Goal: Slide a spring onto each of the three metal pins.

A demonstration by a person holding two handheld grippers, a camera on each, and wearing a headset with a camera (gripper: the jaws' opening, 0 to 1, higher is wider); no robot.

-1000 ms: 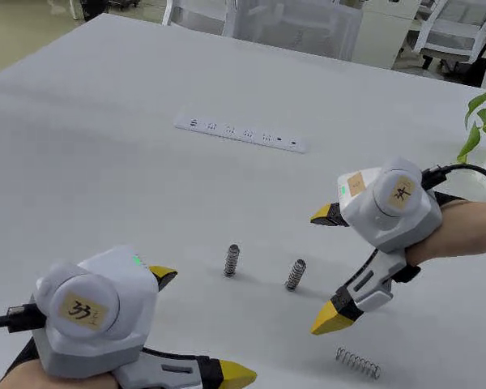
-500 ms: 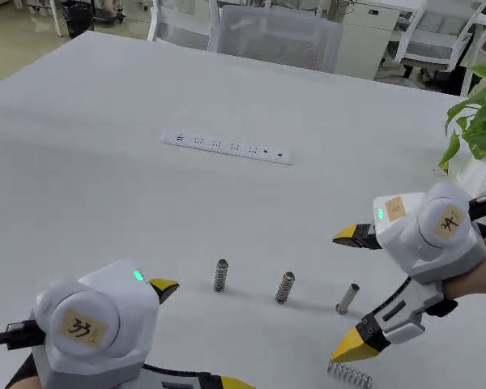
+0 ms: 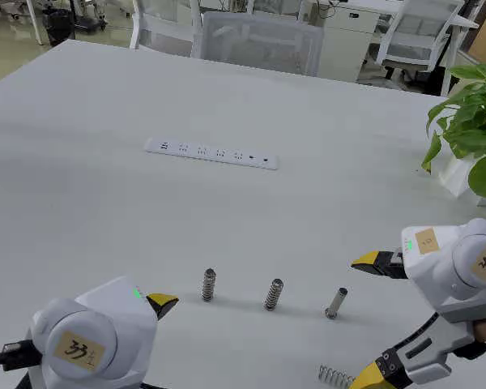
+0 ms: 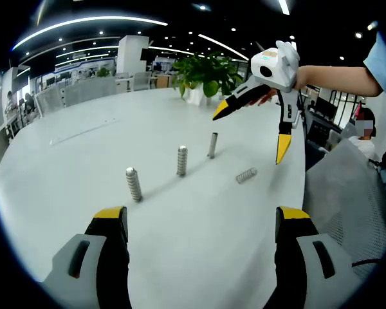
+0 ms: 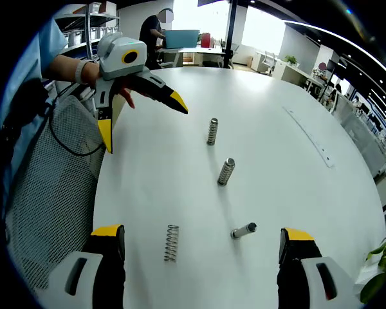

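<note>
**Metal pin three stands bare, last spring on the table**

At the left of the head view the left gripper [image 4: 199, 215] hangs low over the white table [image 3: 105, 203]. Its jaws are wide apart and hold nothing. To its right stand the left sprung pin [image 3: 209, 284] and the middle sprung pin [image 3: 273, 294], upright and apart from one another, each sleeved in coils along its shaft.

Further right the third pin [image 3: 335, 302] is bare, a plain shiny post. It seems to lean a touch, though I cannot tell whether it truly tilts or the lens bends it. Nearer the person than that pin, the loose spring [image 3: 334, 376] lies on its side on the table.

At the far right the right gripper [image 3: 364, 320] hovers with its jaws spread wide and empty. One yellow tip is off to the right of the bare pin. The other is close by the loose spring and appears not to touch it.

By my reading two of the three pins are done, and the step in hand is fetching the last spring. The next move calls for the right gripper to come down over the spring and close across its coils lightly enough not to crush them. It would then lift the spring, turn it upright and line its open end with the top of the bare pin, so that it can slide down.
</note>
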